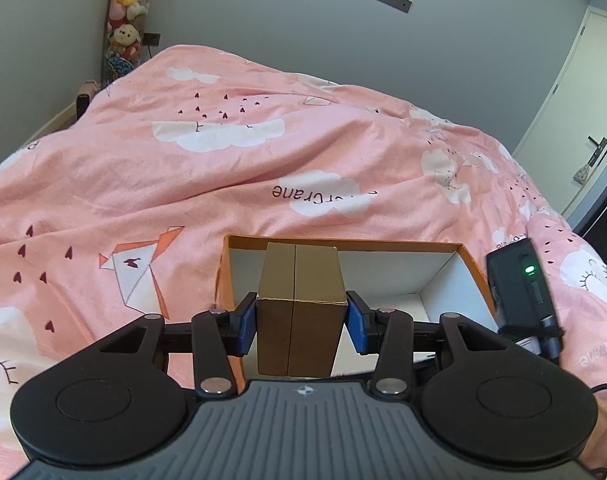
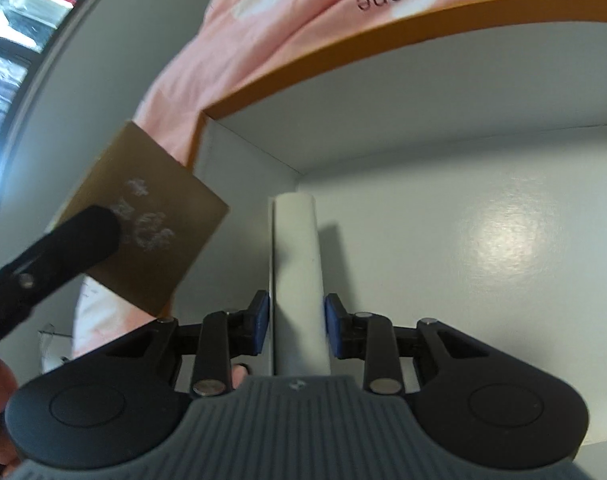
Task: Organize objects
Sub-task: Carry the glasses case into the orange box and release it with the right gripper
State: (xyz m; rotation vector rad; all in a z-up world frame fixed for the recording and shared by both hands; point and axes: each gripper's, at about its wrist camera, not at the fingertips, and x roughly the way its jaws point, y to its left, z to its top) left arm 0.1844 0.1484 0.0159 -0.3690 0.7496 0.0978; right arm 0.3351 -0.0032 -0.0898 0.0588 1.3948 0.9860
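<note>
Your left gripper [image 1: 301, 322] has its jaws clamped on the brown cardboard box [image 1: 300, 304], held above the left end of the orange open box [image 1: 343, 245], which sits on the pink bedspread [image 1: 207, 176]. Your right gripper [image 2: 296, 328] is inside that open box near its far left corner, jaws closed on a white box [image 2: 297, 276]. Just left of it, the brown box hangs over the orange rim. A black device [image 1: 521, 292] lies at the open box's right wall.
</note>
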